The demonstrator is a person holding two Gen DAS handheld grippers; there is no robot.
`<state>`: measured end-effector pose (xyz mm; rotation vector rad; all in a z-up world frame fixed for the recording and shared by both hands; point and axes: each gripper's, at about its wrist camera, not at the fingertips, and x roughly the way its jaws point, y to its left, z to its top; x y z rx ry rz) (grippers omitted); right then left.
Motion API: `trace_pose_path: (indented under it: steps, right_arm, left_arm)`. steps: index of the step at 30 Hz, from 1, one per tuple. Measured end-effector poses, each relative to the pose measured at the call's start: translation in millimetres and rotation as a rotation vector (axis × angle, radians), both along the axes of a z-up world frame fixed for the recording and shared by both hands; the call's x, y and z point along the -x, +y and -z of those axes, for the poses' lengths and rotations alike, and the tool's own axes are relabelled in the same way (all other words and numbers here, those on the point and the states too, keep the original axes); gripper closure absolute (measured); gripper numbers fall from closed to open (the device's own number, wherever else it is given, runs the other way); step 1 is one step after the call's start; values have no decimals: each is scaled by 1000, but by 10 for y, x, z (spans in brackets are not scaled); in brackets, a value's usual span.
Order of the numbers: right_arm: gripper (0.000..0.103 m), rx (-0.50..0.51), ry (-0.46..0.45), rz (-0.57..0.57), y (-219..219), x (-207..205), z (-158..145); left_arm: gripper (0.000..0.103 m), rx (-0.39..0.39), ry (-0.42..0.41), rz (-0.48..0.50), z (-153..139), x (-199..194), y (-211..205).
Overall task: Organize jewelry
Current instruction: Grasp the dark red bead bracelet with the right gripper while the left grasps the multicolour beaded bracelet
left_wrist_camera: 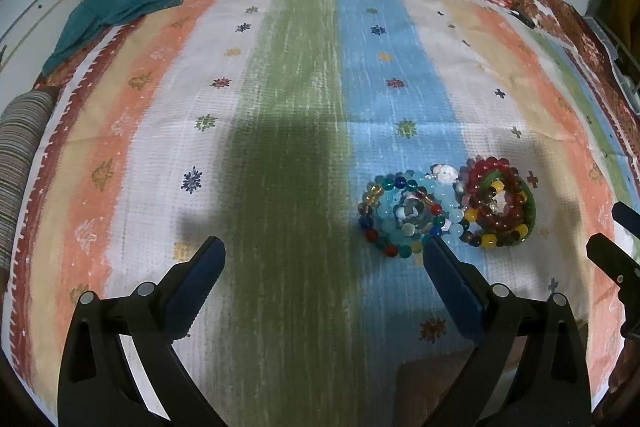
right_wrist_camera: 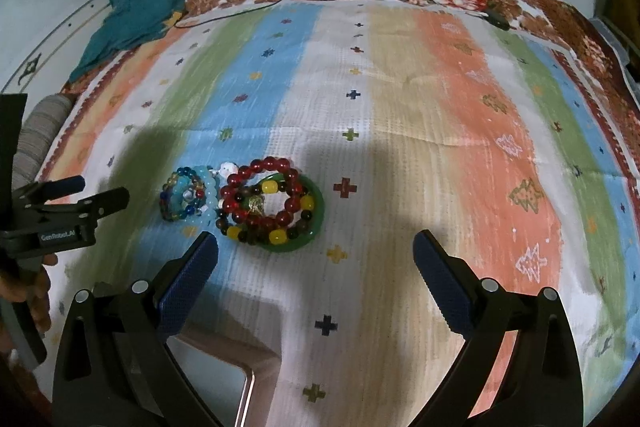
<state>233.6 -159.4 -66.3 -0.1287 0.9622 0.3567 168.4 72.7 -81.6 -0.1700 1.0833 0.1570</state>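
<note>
**Bracelets gathered in two heaps; sorting apparently not far advanced**

Two heaps of beaded bracelets are seen lying side by side, touching, on a striped cloth (right_wrist_camera: 400, 115) spread over what looks like a bed. The left heap, the blue bead bracelets (right_wrist_camera: 189, 193), is made up of pale blue and mixed dark beads. The right heap, the red bead bracelets (right_wrist_camera: 260, 195), is stacked with yellow and brown strands on a green bangle (right_wrist_camera: 316, 211).

Nothing is held. The left tongs (left_wrist_camera: 324, 251) are released, with jaws spread wide, and are placed near the blue heap, whose near edge is just beside the right finger. The right tongs (right_wrist_camera: 316, 243) are likewise released and hover just near of the red heap.

A pale tray or box corner (right_wrist_camera: 240, 367) is partly visible at the near edge, below the right tongs; its contents cannot be told.

It is judged that a rough grouping by colour may have been done, while untangling the strands and placing them in a container remain.
</note>
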Motion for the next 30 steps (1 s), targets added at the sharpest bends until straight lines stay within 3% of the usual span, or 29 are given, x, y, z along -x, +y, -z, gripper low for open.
trace_pose_path:
  steps: [12, 22, 25, 30]
  right_arm:
    - [4, 30, 25, -29, 129, -223, 146]
    - [5, 19, 44, -39, 282, -438, 269]
    - [14, 18, 51, -41, 313, -473, 301]
    - [15, 15, 57, -50, 359, -529, 347]
  left_arm:
    - [20, -5, 36, 21, 134, -211, 31]
    - [24, -34, 76, 41, 298, -314, 18]
    - [24, -40, 84, 47, 325, -347, 18]
    - [24, -60, 96, 48, 371, -384, 12]
